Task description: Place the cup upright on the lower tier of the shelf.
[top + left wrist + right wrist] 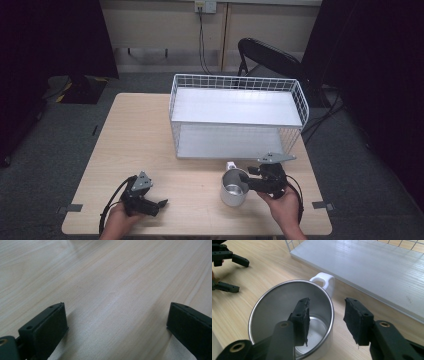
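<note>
One finger of the right gripper point(325, 321) sits inside the steel mug point(287, 320) at the counter's point(150, 135) five o'clock, one outside, not yet pinching, so an off-centre squeeze could tip it; left gripper point(159, 204) idles open.

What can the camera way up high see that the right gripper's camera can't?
The high view alone takes in the whole table, the wire rack's upper shelf, a black chair and the person's hands. The right gripper view alone looks down into the cup, one jaw inside the rim, the other outside. Both share the metal cup with its white handle, the rack's lower shelf and the left gripper.
</note>
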The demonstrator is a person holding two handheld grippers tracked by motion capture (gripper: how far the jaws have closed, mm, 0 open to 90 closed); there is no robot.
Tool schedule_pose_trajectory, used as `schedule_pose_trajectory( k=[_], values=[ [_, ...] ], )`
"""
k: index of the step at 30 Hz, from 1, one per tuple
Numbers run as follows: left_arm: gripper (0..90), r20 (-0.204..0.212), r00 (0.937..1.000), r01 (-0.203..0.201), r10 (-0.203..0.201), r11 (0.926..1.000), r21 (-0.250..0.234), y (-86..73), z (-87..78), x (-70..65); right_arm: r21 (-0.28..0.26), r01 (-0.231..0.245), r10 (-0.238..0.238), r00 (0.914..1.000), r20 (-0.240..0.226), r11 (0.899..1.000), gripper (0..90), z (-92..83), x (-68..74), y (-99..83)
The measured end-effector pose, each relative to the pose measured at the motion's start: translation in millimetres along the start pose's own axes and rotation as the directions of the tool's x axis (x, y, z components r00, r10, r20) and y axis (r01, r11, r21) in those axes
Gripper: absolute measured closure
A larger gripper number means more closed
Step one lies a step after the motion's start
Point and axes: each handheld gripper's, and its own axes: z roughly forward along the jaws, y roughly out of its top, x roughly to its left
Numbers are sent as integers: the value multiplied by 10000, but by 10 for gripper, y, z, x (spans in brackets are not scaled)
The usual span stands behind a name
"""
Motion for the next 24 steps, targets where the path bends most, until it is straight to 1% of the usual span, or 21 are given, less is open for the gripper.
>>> schedule_pose_trajectory(
  k=[5, 7, 8, 10, 11, 15, 24],
  values=[
    [23, 0, 10000, 1, -1, 10000, 0, 0, 0, 0, -61, 46, -46, 9999, 123, 10000, 606, 20, 15, -22],
    [23, 1, 10000, 0, 0, 10000, 0, 0, 0, 0, -57, 55, -54, 9999, 139, 10000, 611, 19, 16, -27],
    [23, 4, 10000, -1, 1, 10000, -3, 0, 0, 0, -168, 71, -67, 9998, 184, 9998, 638, 12, 14, -38],
    [23, 4, 10000, -3, 3, 10000, -3, 0, 0, 0, -172, 16, -14, 9999, 145, 9999, 648, 14, 16, -45],
    [23, 5, 10000, 3, -3, 10000, -4, 0, 0, 0, -163, 79, -76, 9999, 154, 9998, 652, 21, 18, -49],
    [23, 0, 10000, 0, 0, 10000, 0, 0, 0, 0, -52, 72, -72, 9999, 82, 10000, 678, 54, 26, -67],
    [23, 7, 10000, -3, 3, 10000, -2, 0, 1, 0, 168, 64, -66, 9999, 146, 9998, 716, 120, 11, -91]
  ],
)
